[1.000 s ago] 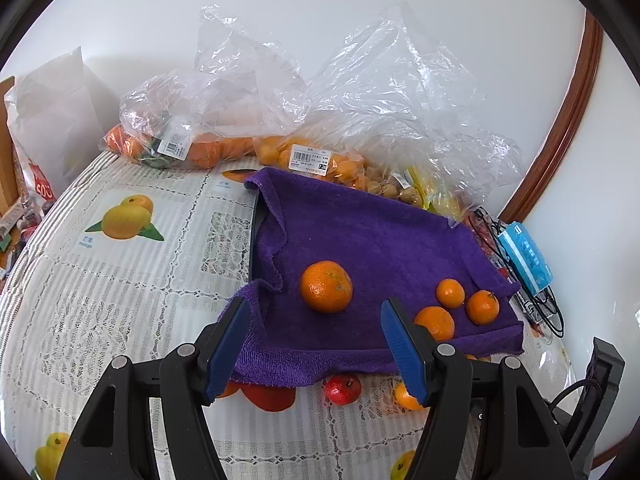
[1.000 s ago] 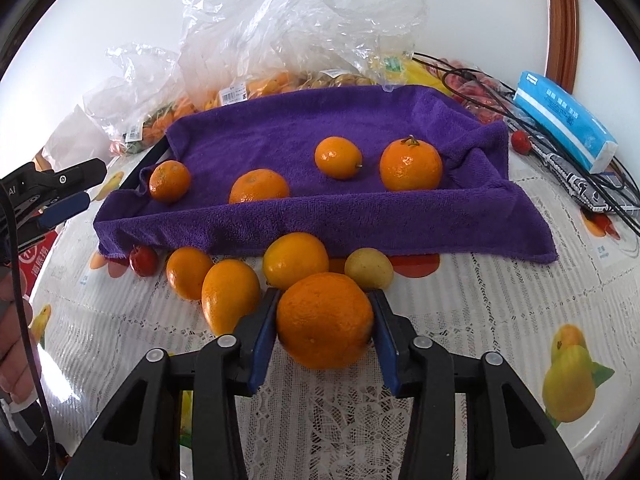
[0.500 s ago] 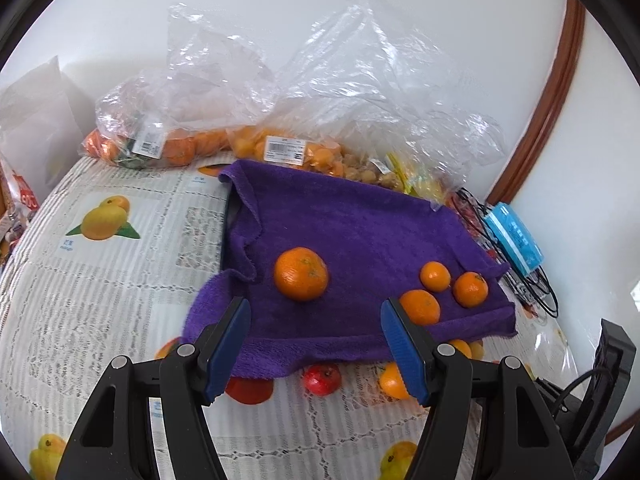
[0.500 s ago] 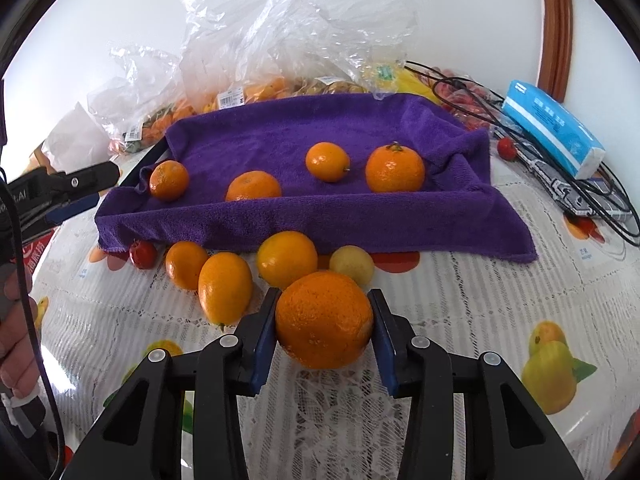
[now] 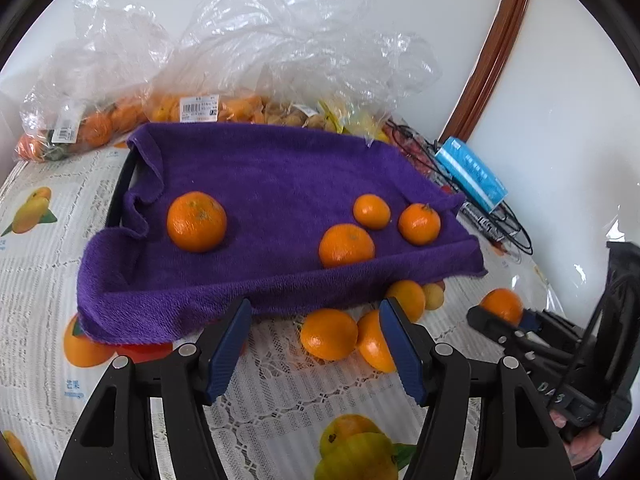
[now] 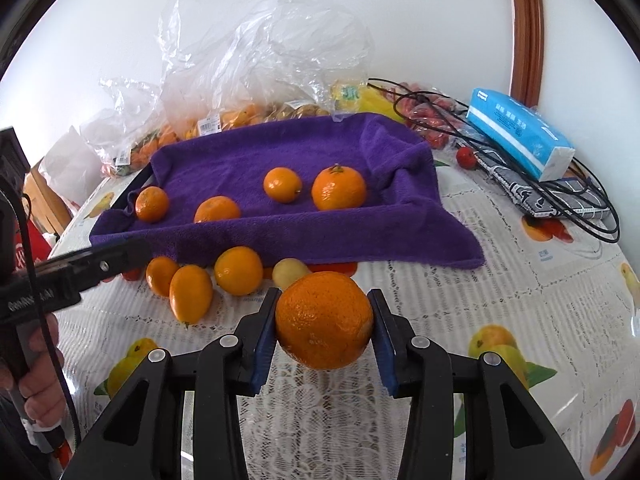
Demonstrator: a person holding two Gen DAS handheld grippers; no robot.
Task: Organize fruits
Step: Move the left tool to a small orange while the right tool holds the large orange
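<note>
4 oranges (image 5: 347, 245) on purple towel (image 5: 280, 184)
</note>
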